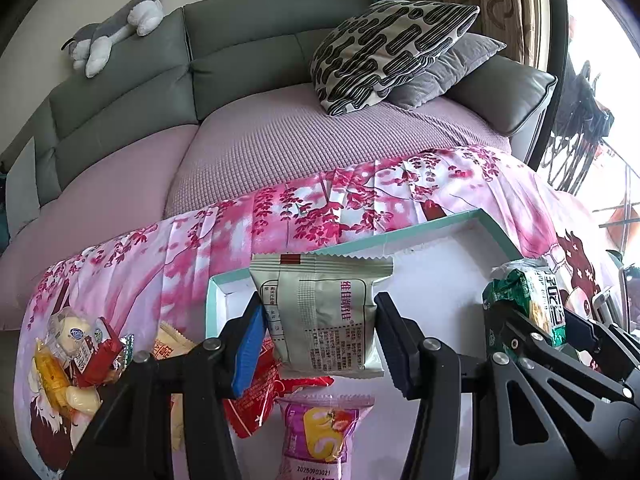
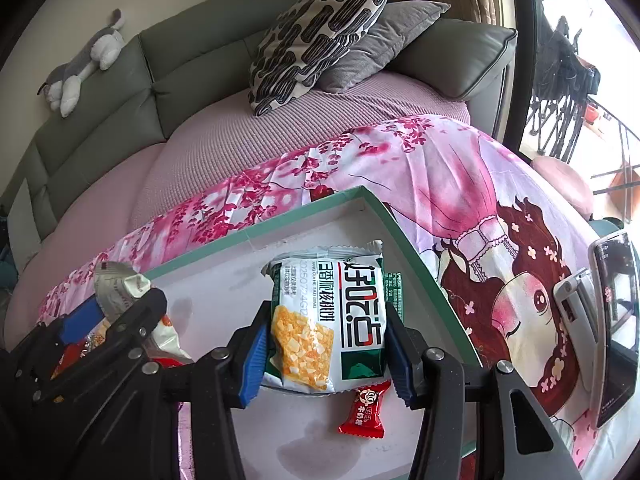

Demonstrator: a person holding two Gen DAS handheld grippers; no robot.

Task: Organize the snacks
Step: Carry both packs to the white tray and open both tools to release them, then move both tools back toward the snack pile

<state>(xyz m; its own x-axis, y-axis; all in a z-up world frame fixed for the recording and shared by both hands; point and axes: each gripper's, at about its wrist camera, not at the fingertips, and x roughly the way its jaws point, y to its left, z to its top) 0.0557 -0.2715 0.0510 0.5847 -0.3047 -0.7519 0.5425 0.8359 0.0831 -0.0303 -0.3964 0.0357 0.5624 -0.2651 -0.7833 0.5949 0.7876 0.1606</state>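
Sofa [image 1: 248, 60], grey, with purple cover; patterned cushion [image 1: 384, 52] and toy cat [image 1: 116, 28] are seen on it in both views; no part in the task is judged.

Pink flowered cloth [image 1: 360, 200], spread over the table; a box is borne on it.

Box [image 2: 304, 224], shallow, white inside, teal rim; snacks are being gathered in it.

Left gripper [image 1: 320, 340], closed on a grey packet [image 1: 324, 312] by its sides; the packet is held upright above the near part of the box.

Right gripper [image 2: 326, 348], closed on a green and white biscuit packet [image 2: 328, 316], held over the box floor near its right wall.

Risks, as judged: both packets are soft and air-filled, so slipping or crushing may be caused by a poor squeeze; the grippers are close together, so a knock may be caused if both are lowered at once; the biscuit packet may be dropped onto the rim; the small red sweet [image 2: 366, 408] below it may be covered.

Left view only: loose snacks [image 1: 76, 352] at the left on the cloth, a pink packet [image 1: 320, 436] and a red packet [image 1: 256, 396] below the gripper.

Right view only: a phone on a stand [image 2: 612, 328] beside the box, the red sweet, and marks on the box floor.
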